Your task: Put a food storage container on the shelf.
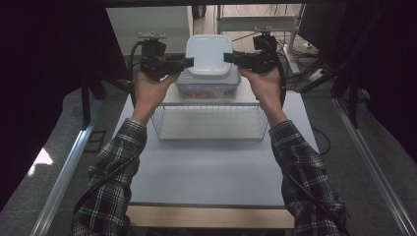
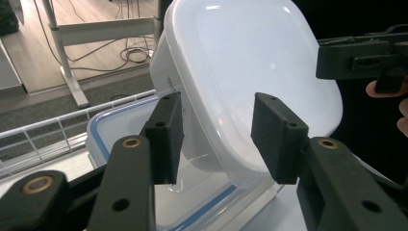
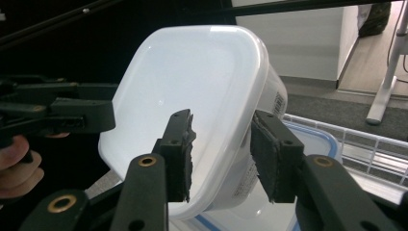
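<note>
A white lidded container (image 1: pixel 208 55) rests tilted on a clear container with a blue rim (image 1: pixel 208 87), which holds something reddish. My left gripper (image 1: pixel 189 62) reaches in at the white container's left edge and my right gripper (image 1: pixel 227 57) at its right edge. In the left gripper view the white container's (image 2: pixel 250 62) rim runs between the jaws of my left gripper (image 2: pixel 219 130), with gaps at the pads. In the right gripper view my right gripper (image 3: pixel 223 144) straddles the rim of the white container (image 3: pixel 192 82) the same way, not pressing.
The blue-rimmed container (image 2: pixel 103 130) stands on a pale board over a white wire basket (image 1: pixel 210 123) at the back of the grey table (image 1: pixel 211 167). Desk legs and cables lie on the floor behind. Dark curtains flank both sides.
</note>
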